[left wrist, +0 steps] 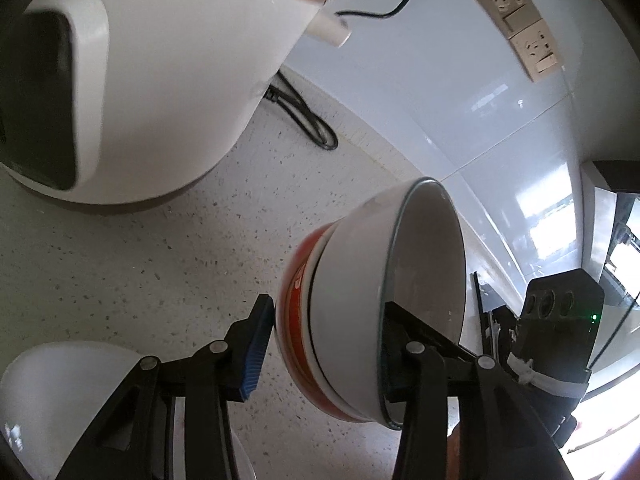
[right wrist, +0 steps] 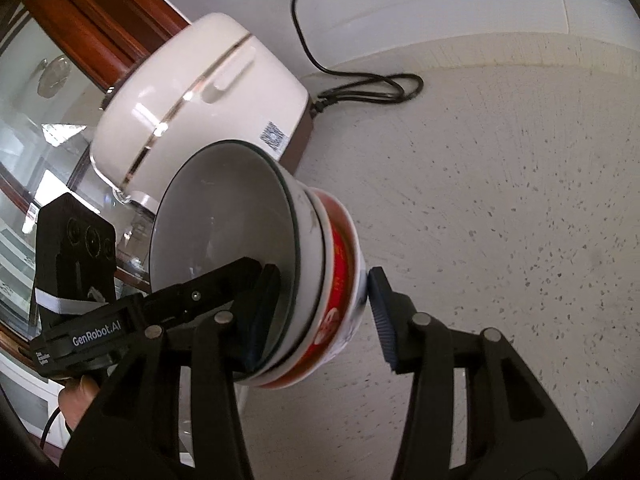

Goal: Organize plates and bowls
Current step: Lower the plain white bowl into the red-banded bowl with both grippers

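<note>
- Above the speckled counter (left wrist: 120, 260) we hold a stack of bowls (left wrist: 360, 312) tilted on its side, a white bowl (right wrist: 224, 232) nested in a red-banded bowl (right wrist: 340, 308).
- Our left gripper (left wrist: 324, 344) straddles the stack: one finger inside the white bowl, the blue pad at the red bowl's base.
- Our right gripper (right wrist: 320, 316) straddles it too, its outer pad just off the base.
- Behind sits a white rice cooker (right wrist: 200, 104), its cord (right wrist: 360, 84) coiled beside it.

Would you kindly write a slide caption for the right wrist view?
Right gripper straddling the rim of nested bowls above a speckled counter, rice cooker behind.
</note>
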